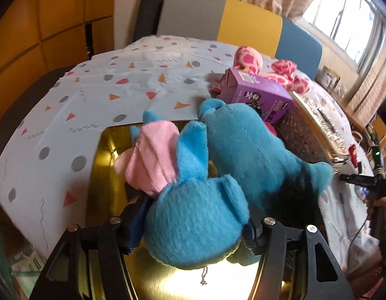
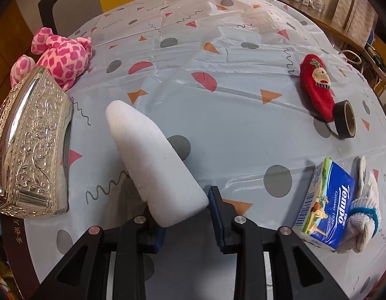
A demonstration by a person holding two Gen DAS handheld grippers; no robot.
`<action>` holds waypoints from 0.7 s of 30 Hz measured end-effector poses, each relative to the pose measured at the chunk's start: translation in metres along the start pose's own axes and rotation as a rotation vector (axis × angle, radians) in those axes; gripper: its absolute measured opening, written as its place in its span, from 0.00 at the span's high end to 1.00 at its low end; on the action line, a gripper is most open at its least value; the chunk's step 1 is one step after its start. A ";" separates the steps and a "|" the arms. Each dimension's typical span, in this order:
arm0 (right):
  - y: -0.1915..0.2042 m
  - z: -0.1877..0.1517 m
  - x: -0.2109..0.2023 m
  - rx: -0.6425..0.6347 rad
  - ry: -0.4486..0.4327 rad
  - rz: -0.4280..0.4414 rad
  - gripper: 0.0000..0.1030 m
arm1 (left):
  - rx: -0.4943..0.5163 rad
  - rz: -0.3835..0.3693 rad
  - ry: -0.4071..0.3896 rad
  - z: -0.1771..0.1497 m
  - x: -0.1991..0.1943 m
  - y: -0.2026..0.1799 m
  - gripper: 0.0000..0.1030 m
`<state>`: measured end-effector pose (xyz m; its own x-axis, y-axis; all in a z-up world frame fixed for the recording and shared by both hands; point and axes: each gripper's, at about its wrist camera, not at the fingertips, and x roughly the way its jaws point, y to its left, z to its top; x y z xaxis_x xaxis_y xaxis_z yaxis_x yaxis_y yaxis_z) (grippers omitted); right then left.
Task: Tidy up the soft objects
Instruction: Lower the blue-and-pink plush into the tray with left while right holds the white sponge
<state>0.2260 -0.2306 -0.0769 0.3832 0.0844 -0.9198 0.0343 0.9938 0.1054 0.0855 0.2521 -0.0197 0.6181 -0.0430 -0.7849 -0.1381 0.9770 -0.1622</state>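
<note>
A blue plush toy [image 1: 243, 150] with pink wings lies over a shiny gold tray [image 1: 105, 175] in the left wrist view. Its round head sits between the pads of my left gripper [image 1: 193, 230], which touch it on both sides. In the right wrist view a white foam wedge [image 2: 148, 155] sticks up and away from my right gripper [image 2: 188, 217]. Its thick end is pinched between the pads, and it casts a shadow on the patterned tablecloth [image 2: 230, 130]. A pink spotted plush [image 2: 63, 57] lies at the far left.
A purple box [image 1: 258, 95] stands just behind the blue plush, beside an embossed silver box [image 2: 30, 150]. On the right lie a red sock [image 2: 318, 85], a black tape roll [image 2: 345, 120], a Tempo tissue pack [image 2: 325, 205] and a knitted glove [image 2: 365, 212].
</note>
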 end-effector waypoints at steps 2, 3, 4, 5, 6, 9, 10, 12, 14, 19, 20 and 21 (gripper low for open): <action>0.002 0.000 -0.001 -0.009 0.000 -0.007 0.66 | 0.009 0.016 0.019 0.004 0.012 -0.001 0.25; 0.004 0.000 0.000 -0.016 0.000 -0.011 0.65 | 0.010 0.024 0.022 0.007 0.016 -0.001 0.24; 0.005 0.000 0.000 -0.023 -0.002 -0.016 0.64 | 0.008 0.034 0.018 0.008 0.018 -0.001 0.20; 0.005 0.000 0.000 -0.028 -0.003 -0.020 0.63 | 0.004 0.049 0.007 0.008 0.017 0.000 0.16; 0.006 0.000 0.000 -0.032 -0.004 -0.022 0.62 | 0.001 0.055 -0.001 0.008 0.017 0.001 0.15; 0.004 0.003 0.000 -0.030 -0.004 -0.001 0.55 | -0.031 0.069 -0.021 0.006 0.012 0.004 0.14; 0.003 0.003 0.000 -0.023 -0.007 0.007 0.54 | -0.042 0.075 -0.030 0.005 0.008 0.005 0.12; -0.002 0.005 -0.004 0.004 -0.021 0.036 0.47 | -0.056 0.090 -0.051 0.002 0.001 0.005 0.10; -0.008 0.007 -0.009 0.036 -0.043 0.057 0.41 | -0.075 0.096 -0.071 0.000 -0.007 0.005 0.09; -0.026 0.013 -0.018 0.137 -0.098 0.097 0.40 | -0.130 0.087 -0.111 -0.006 -0.026 0.003 0.09; -0.028 0.014 -0.020 0.150 -0.109 0.099 0.40 | -0.134 0.085 -0.117 -0.007 -0.030 0.002 0.08; -0.029 0.014 -0.022 0.155 -0.116 0.098 0.40 | -0.138 0.084 -0.123 -0.008 -0.033 0.000 0.08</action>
<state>0.2300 -0.2626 -0.0548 0.4952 0.1626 -0.8534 0.1300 0.9574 0.2578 0.0590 0.2523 0.0012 0.6882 0.0718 -0.7219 -0.2926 0.9380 -0.1857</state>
